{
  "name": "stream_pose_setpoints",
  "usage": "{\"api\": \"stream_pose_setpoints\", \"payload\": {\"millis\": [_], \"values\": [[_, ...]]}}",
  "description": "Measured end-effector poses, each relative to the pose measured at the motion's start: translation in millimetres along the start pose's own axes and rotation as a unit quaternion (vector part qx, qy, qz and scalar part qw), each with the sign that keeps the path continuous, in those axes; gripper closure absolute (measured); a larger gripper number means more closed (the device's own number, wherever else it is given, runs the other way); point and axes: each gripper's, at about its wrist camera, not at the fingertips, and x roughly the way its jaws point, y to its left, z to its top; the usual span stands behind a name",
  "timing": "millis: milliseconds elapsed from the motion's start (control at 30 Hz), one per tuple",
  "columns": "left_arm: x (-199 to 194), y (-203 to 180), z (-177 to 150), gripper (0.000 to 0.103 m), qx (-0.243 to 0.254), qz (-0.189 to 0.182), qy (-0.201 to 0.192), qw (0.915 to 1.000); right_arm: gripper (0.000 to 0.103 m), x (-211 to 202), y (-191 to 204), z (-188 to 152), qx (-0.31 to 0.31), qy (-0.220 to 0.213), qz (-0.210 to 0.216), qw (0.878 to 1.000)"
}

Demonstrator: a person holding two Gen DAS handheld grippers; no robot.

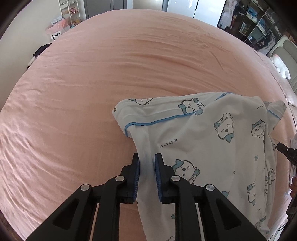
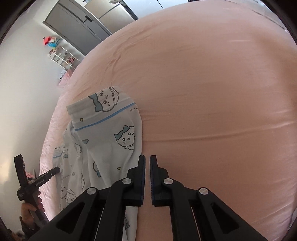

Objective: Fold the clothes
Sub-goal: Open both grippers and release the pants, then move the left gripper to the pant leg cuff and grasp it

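A white garment (image 1: 207, 140) with blue piping and a cartoon animal print lies partly folded on a pink bed sheet (image 1: 92, 83). My left gripper (image 1: 147, 157) is shut on a fold of the garment, cloth bunched between its blue pads. In the right wrist view the garment (image 2: 104, 140) lies at the left. My right gripper (image 2: 147, 159) hovers over the bare sheet (image 2: 213, 92) just right of the garment's edge, jaws nearly closed with a narrow gap and nothing between them. The left gripper's body (image 2: 29, 183) shows at the far left, held by a hand.
A white shelf rack (image 1: 69, 13) and grey wardrobes (image 1: 141, 4) stand beyond the bed's far edge. Dark shelving (image 1: 259, 24) and a padded headboard (image 1: 285, 55) with a white plush are at the right. A wall (image 2: 24, 83) is left of the bed.
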Motion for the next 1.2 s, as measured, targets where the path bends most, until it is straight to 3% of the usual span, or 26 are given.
{"api": "stream_pose_setpoints", "payload": {"millis": [100, 133, 167, 200, 233, 267, 733, 1033, 1200], "values": [[-11.8, -6.4, 2.7, 0.082, 0.007, 0.0, -0.003, 1.0, 0.083, -9.2, -2.8, -7.8, 0.002, 0.004, 0.009, 1.0], [-16.6, -8.6, 3.6, 0.071, 0.006, -0.002, -0.006, 1.0, 0.068, -11.9, -2.4, -11.0, 0.001, 0.005, 0.013, 1.0], [-21.4, -10.7, 4.5, 0.049, 0.005, -0.005, -0.009, 0.9999, 0.053, -14.0, -2.2, -14.1, 0.001, 0.006, 0.021, 1.0], [-26.3, -13.8, 5.5, 0.034, 0.005, -0.005, -0.012, 0.9999, 0.048, -16.0, -1.9, -17.2, 0.0, 0.007, 0.029, 1.0], [-31.2, -18.1, 6.6, 0.013, 0.006, -0.003, -0.017, 0.9998, 0.045, -18.1, -1.6, -20.3, 0.0, 0.009, 0.037, 0.999], [-36.2, -22.4, 7.7, 0.01, 0.008, -0.001, -0.023, 0.9997, 0.045, -20.1, -0.2, -22.4, -0.003, 0.011, 0.041, 0.999], [-65.6, -115.5, 3.9, 0.01, 0.108, 0.006, -0.016, 0.994, 0.036, -39.8, -12.4, -71.0, 0.011, 0.029, 0.093, 0.995], [-62.5, -190.6, 12.6, 0.01, 0.186, 0.015, -0.012, 0.9824, 0.036, -48.2, -22.4, -95.0, 0.023, 0.019, 0.113, 0.993], [-52.8, -223.0, 19.5, 0.01, 0.24, 0.012, -0.008, 0.9706, 0.036, -45.6, -30.4, -105.2, 0.011, 0.023, 0.127, 0.992]]}}
